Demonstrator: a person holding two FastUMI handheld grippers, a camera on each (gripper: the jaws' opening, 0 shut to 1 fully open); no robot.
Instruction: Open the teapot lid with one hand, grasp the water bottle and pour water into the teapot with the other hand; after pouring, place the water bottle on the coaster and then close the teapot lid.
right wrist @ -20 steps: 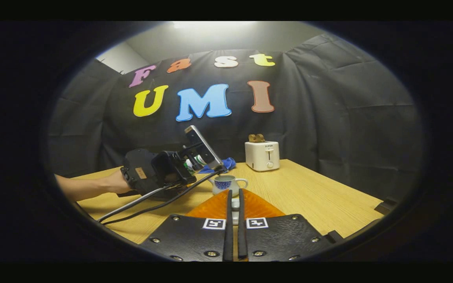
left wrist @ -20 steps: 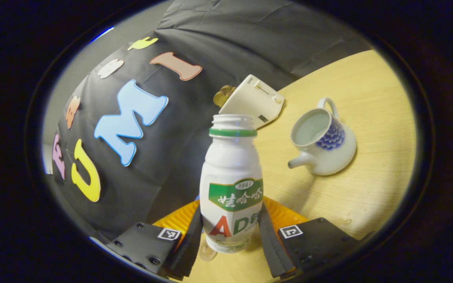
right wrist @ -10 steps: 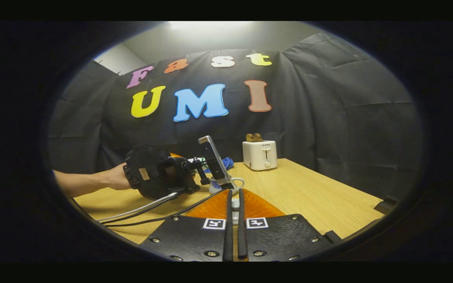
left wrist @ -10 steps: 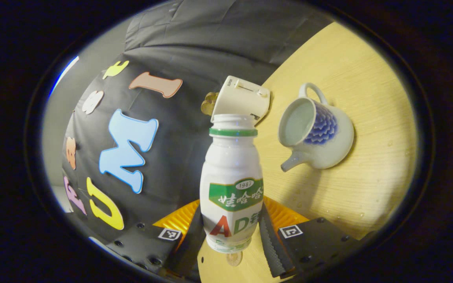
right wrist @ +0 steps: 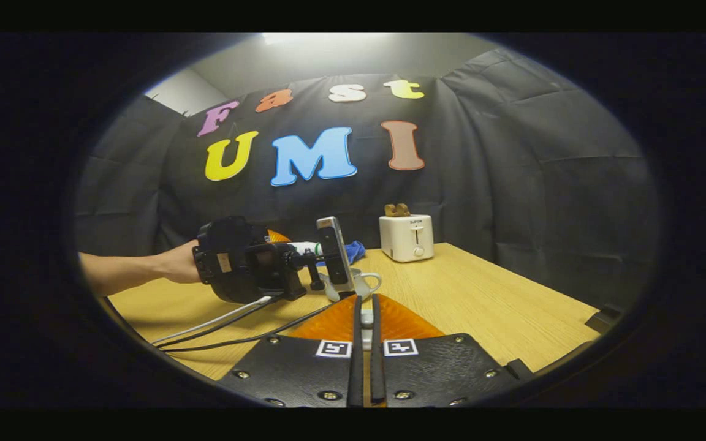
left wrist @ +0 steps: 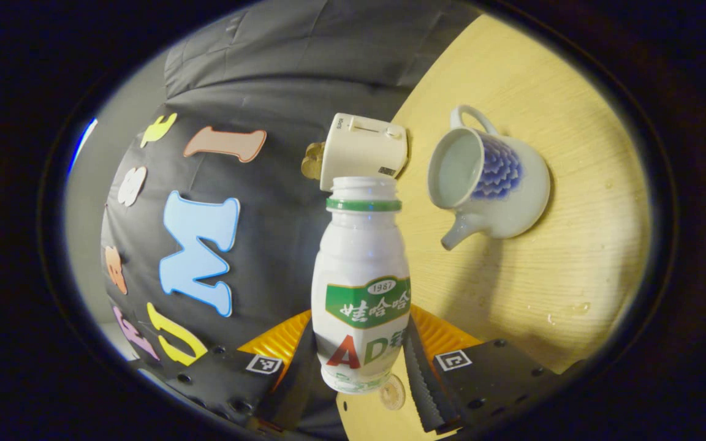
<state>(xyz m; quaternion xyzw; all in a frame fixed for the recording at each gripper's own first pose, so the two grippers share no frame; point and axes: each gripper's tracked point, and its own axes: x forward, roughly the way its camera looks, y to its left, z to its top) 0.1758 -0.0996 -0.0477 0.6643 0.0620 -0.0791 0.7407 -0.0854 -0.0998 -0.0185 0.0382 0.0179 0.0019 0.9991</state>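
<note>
I count one water bottle (left wrist: 362,285), one teapot (left wrist: 489,180), one toaster (left wrist: 362,150) and two grippers, both mine. My left gripper (left wrist: 359,367) is clenched on the water bottle low on its body, a finger pressing each side beneath the label, and the bottle's capless mouth points away from me. In the left gripper view the table (left wrist: 549,263) stands steeply slanted, so I hold this gripper rolled well over to one side, the bottle tipped with it and off the wood. The teapot sits lidless on the table, just beside the bottle's neck in that view, handle toward the far end and spout toward me, its inside pale. A few drops of water (left wrist: 564,309) lie on the wood near it. My right gripper (right wrist: 364,343) is level above the near edge of the table, its fingers pinched on a small white piece that I take to be the teapot lid (right wrist: 366,318), though little of it shows. In the right gripper view my left hand (right wrist: 178,266) reaches in from the side, carrying its gripper over the teapot, with cables (right wrist: 218,324) trailing back across the table. A blue cloth (right wrist: 353,251) lies behind, near the toaster.
</note>
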